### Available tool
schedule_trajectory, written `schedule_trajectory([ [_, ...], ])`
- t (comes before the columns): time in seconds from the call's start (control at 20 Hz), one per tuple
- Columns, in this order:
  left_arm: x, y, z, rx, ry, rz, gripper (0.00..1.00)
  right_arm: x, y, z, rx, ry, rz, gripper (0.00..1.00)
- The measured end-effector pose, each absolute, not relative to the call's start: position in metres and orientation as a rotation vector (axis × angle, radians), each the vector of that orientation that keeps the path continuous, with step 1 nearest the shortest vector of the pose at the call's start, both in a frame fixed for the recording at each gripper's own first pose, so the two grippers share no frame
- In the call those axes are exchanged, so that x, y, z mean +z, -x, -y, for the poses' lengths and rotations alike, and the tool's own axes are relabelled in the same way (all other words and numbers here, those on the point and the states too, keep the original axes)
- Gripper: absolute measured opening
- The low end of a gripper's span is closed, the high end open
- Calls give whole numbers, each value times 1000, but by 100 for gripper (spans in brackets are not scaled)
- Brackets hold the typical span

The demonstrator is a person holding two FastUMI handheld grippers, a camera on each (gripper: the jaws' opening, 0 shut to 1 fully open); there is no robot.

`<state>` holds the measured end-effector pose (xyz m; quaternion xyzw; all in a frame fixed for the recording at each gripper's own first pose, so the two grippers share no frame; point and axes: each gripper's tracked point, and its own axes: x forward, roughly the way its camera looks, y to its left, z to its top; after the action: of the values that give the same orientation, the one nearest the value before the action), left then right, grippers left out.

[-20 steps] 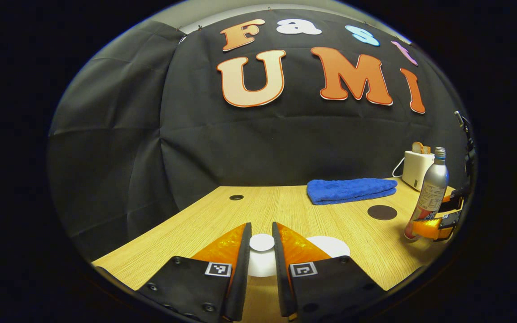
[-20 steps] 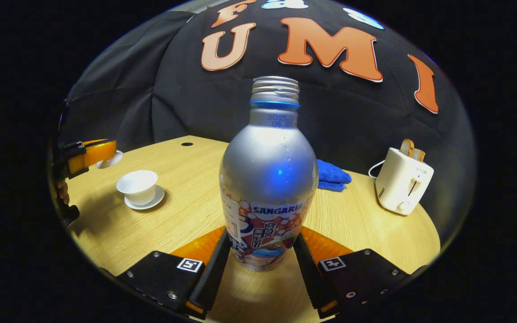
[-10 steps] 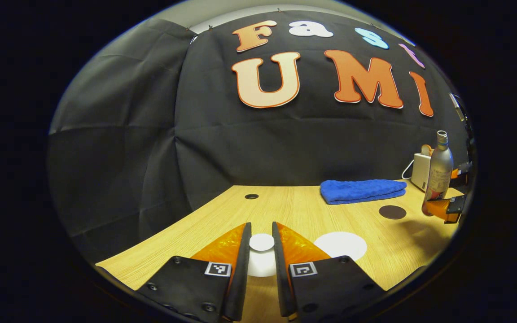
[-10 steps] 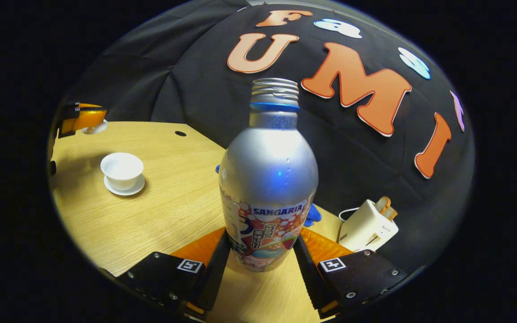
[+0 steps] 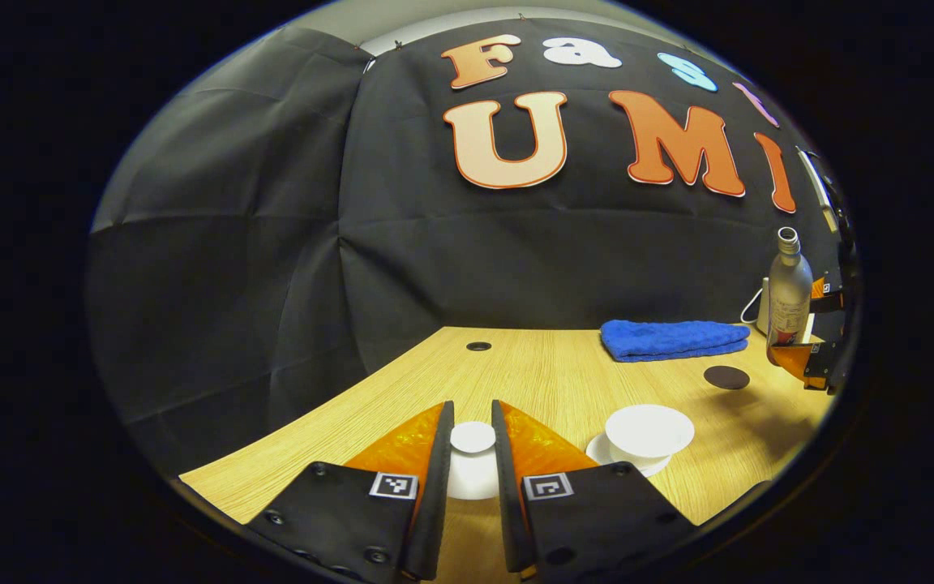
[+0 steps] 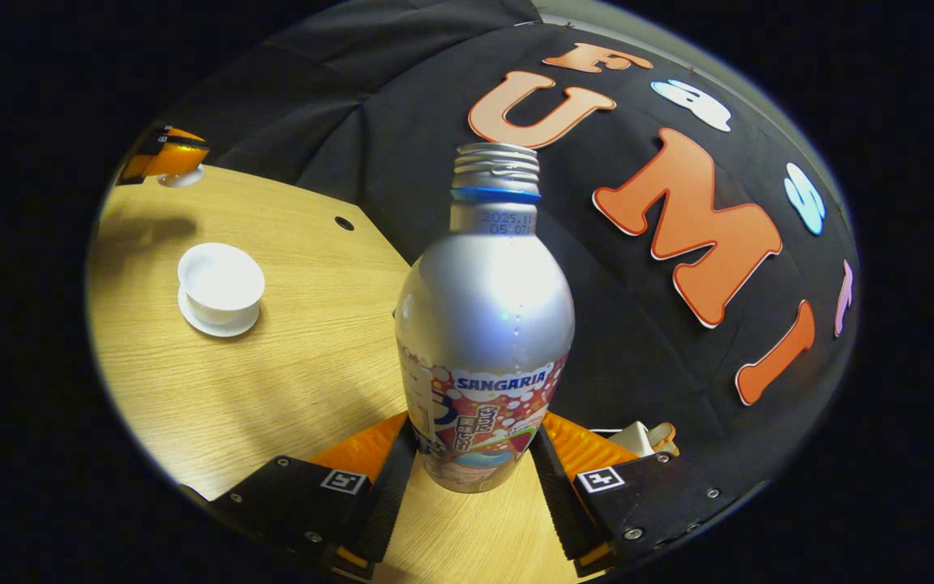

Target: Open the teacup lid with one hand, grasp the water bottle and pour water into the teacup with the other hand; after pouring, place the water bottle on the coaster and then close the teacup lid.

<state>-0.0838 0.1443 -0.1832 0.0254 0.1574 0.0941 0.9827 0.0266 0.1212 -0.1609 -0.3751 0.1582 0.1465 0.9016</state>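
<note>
Your left gripper [image 5: 473, 454] clasps the small white lid [image 5: 473, 437] by its knob at lower centre. Your right gripper [image 6: 471, 474] grips the silver aluminium bottle [image 6: 485, 324], uncapped, raised and tilted. The white teacup [image 6: 220, 279] stands open at left. Pouring, coaster [image 5: 726, 376] and re-lidding remain (label: "SANGARIA").

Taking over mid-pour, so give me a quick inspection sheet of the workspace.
Surface: wooden table, round hole at the back.
Job's things: teacup uncovered on saucer; lid and water bottle both gripped; coaster bare.
Clutter: blue towel, toaster.
Grippers: left gripper shut on lid; right gripper shut on bottle, uncapped.
Cables: white toaster lead.
Surroundings: black cloth wall.
</note>
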Motion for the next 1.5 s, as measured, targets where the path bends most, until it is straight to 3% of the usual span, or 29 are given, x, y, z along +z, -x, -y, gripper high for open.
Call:
schedule_trajectory([
  [0.5,-195,93,-173,219,-51,-335,34,-159,-42,-154,310,1050,-197,79],
  [0.55,-193,92,-174,221,-50,-335,33,-154,-43,-154,304,1096,-162,75],
  [0.6,-196,91,-176,224,-49,-337,33,-151,-45,-157,278,1145,-124,79],
  [1.2,-203,90,-193,237,-41,-357,34,-156,-50,-173,297,1510,59,75],
  [1.5,-205,93,-201,240,-28,-362,34,-145,-47,-178,272,1649,158,79],
])
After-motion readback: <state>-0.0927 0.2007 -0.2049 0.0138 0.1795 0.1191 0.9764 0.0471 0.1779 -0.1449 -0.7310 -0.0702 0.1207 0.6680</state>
